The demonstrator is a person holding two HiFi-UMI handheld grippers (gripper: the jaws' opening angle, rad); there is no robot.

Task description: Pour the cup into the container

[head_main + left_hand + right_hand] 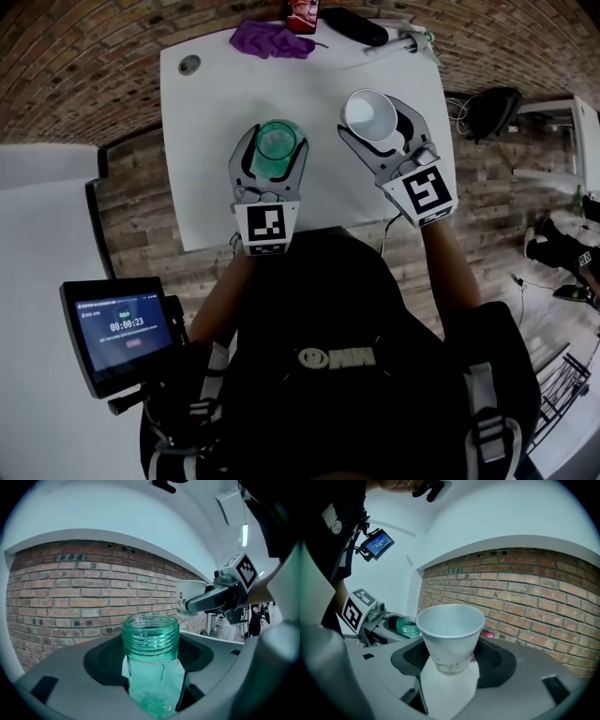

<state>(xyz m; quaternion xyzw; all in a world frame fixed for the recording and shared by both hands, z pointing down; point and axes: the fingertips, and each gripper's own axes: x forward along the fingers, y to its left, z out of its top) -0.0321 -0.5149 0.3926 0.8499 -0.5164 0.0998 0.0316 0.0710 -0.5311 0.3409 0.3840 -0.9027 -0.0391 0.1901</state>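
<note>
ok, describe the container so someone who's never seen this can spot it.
Start at the white table in the head view. Over its near edge the left gripper holds the container. It is a see-through green jar with a threaded open mouth, unlike the opaque white cup in the right gripper.

You held two grippers, a left gripper (277,138) and a right gripper (374,116), plus one white cup (367,111), one green container (277,142), one purple cloth (270,39) and one screen (122,333).
</note>
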